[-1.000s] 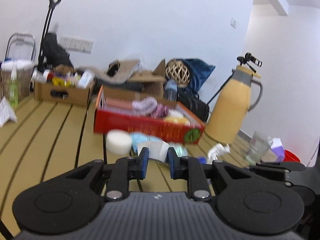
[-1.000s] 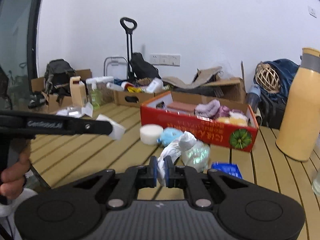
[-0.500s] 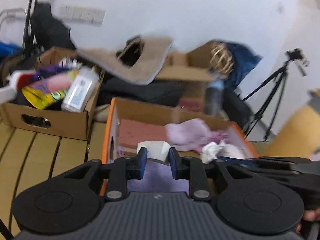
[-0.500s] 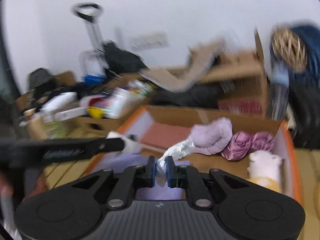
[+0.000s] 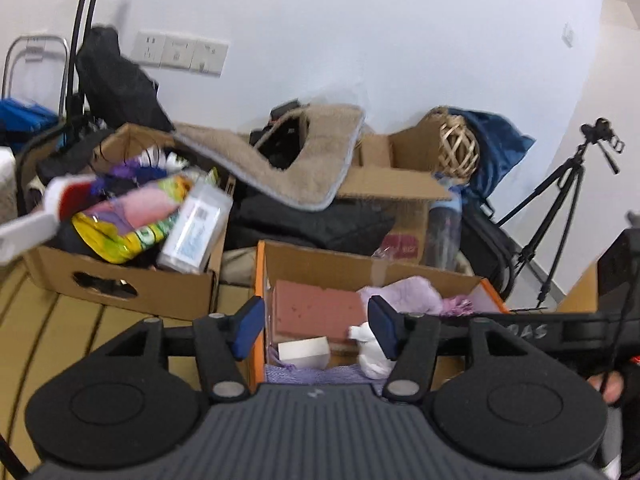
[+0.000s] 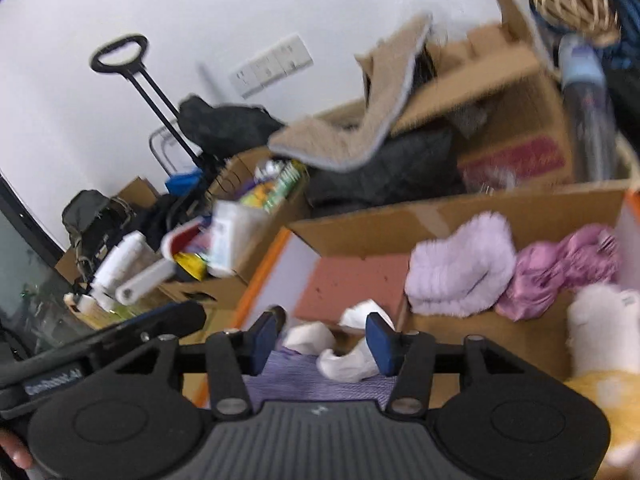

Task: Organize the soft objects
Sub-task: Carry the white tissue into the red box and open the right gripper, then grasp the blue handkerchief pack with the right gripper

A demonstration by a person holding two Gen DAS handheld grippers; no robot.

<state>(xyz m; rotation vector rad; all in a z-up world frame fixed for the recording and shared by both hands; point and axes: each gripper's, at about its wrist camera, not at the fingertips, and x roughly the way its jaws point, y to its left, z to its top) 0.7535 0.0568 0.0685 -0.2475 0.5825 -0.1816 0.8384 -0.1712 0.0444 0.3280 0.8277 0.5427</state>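
My left gripper (image 5: 316, 328) hangs over the near end of the orange-rimmed cardboard box (image 5: 260, 276), and its jaws are opening with nothing pressed between them. Below it a white block (image 5: 304, 352) lies free on a purple cloth (image 5: 316, 374). My right gripper (image 6: 322, 340) is beside it over the same box. Its jaws are opening too, and a crumpled white wad (image 6: 348, 360) lies loose under them, by the right pad. Further in the box are a pink sponge (image 6: 352, 284), a lilac fuzzy cloth (image 6: 460, 268), a pink satin cloth (image 6: 560, 268) and a white and yellow plush (image 6: 600, 320).
A second cardboard box (image 5: 120, 280) full of bottles and packets stands left of the orange one on the slatted wooden table (image 5: 60, 340). Behind are a beige mat (image 5: 304, 168), more boxes, a wicker ball (image 5: 458, 146) and a tripod (image 5: 560, 208).
Both grippers travelled from over the table to above the orange box. Their jaws spread, and the white block and the white wad left them and lie in the box.
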